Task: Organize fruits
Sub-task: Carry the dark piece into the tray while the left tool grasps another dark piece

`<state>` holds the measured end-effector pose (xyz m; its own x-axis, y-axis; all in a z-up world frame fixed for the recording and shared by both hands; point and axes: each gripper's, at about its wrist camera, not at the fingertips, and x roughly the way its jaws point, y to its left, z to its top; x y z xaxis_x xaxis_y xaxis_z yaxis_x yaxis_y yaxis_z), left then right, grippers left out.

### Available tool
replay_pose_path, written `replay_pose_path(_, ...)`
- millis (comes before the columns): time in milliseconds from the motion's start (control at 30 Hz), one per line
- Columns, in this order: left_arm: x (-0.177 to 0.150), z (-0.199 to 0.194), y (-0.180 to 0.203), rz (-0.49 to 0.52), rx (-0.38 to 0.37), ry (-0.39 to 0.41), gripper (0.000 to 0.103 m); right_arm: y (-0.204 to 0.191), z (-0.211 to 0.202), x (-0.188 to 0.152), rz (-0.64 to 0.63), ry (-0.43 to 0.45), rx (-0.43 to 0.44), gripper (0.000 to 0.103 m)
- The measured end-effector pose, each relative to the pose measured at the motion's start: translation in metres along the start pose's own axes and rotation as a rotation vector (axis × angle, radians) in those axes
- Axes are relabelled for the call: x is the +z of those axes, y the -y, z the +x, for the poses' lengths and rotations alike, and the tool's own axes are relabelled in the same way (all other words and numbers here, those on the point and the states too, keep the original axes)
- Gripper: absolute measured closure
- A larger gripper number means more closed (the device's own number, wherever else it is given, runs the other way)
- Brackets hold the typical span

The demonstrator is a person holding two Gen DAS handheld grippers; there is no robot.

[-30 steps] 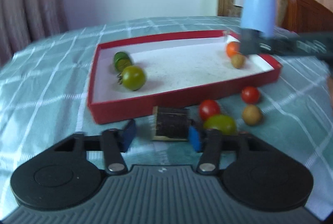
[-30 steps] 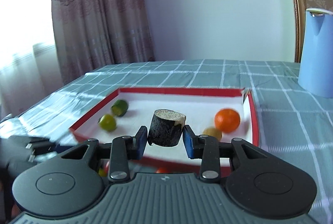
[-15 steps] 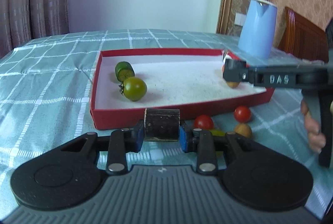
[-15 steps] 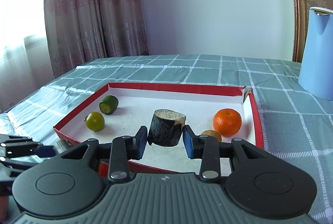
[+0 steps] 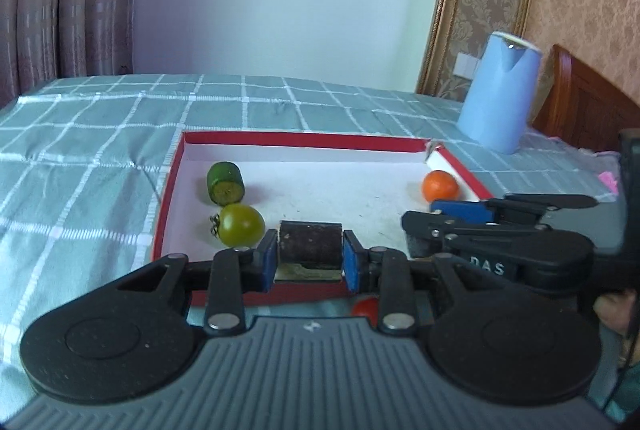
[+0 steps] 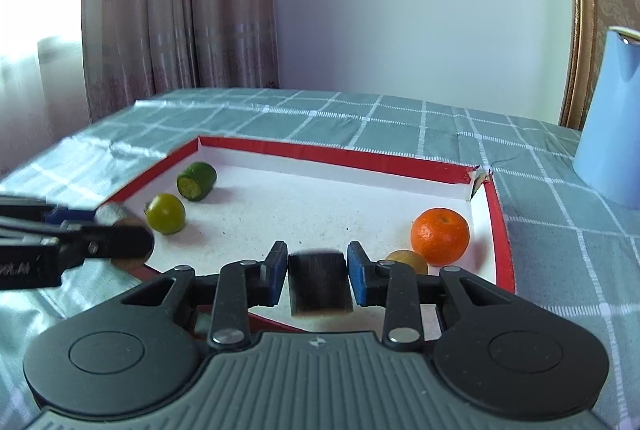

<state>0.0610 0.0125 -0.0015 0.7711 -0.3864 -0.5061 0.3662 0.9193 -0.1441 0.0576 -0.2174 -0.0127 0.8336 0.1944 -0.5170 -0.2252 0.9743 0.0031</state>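
**Hidden or unclear.** In the left wrist view a red tomato [image 5: 366, 306] shows only as a sliver at 6 o'clock, behind the gripper's linkage. In the right wrist view a small yellow-brown fruit [image 6: 408, 260] is half covered by the right-hand finger. A person's hand [image 5: 612, 314] is cut off at the 4 o'clock edge. The blue jug [image 5: 498, 98] is whole in the left wrist view but cropped at 3 o'clock in the right wrist view.

**Tools.** The left gripper [image 5: 310, 262] is nearly closed. Both blue pads press the sides of a dark block [image 5: 310, 246], which is lifted over the near rim of the red tray [image 5: 304, 140]. The right gripper [image 6: 318, 270] has its jaws closing, with a second dark block [image 6: 318, 282] between them. That block is smeared by motion. The pads appear to touch both of its sides, though we cannot confirm how firm the grip is.

**Task items relative to the tools.** In the left wrist view, a green tomato [image 5: 242, 224] lies in the tray at 10 o'clock, just beside the left gripper. A cut cucumber piece [image 5: 225, 183] lies beyond it at 11 o'clock. An orange [image 5: 440, 186] sits at 2 o'clock in the tray's far right corner. In the right wrist view, the orange is near that gripper at 2 o'clock, touching the yellow-brown fruit.
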Motion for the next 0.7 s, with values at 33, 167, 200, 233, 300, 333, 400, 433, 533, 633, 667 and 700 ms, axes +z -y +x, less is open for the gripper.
replay_pose_path(33,0.002,0.005,-0.001,-0.007,0.002,-0.009,0.074,0.0,0.001,0.0,0.0,-0.001,0.0,0.071)
replay_pose_path(167,0.007,0.021,-0.002,-0.01,0.023,-0.022,0.074,0.001,0.006,0.003,0.004,-0.008,-0.003,0.071)
replay_pose_path(200,0.008,0.024,-0.001,-0.001,0.04,-0.022,0.074,0.001,0.007,0.004,0.008,-0.01,-0.005,0.071)
replay_pose_path(233,0.009,0.027,0.0,0.009,0.052,-0.023,0.074,0.001,0.009,0.005,0.01,-0.014,-0.007,0.071)
replay_pose_path(300,0.01,0.033,0.002,0.012,0.062,-0.029,0.074,0.002,0.013,0.007,0.016,-0.017,-0.023,0.071)
replay_pose_path(333,0.011,0.036,0.002,0.013,0.066,-0.033,0.074,0.002,0.015,0.008,0.019,-0.019,-0.032,0.071)
replay_pose_path(400,0.012,0.041,0.003,0.023,0.078,-0.034,0.074,0.005,0.02,0.009,0.033,-0.03,-0.032,0.071)
replay_pose_path(433,0.012,0.042,0.004,0.028,0.08,-0.032,0.074,0.007,0.023,0.01,0.045,-0.036,-0.034,0.071)
replay_pose_path(533,0.014,0.048,0.007,0.038,0.089,-0.033,0.074,0.01,0.03,0.011,0.048,-0.053,-0.055,0.071)
replay_pose_path(633,0.014,0.056,0.011,0.059,0.097,-0.041,0.074,0.011,0.031,0.011,0.054,-0.052,-0.054,0.072)
replay_pose_path(667,0.015,0.058,0.013,0.063,0.101,-0.046,0.074,0.011,0.032,0.011,0.053,-0.051,-0.054,0.072)
replay_pose_path(700,0.015,0.061,0.015,0.068,0.109,-0.052,0.074,0.011,0.032,0.011,0.054,-0.05,-0.054,0.072)
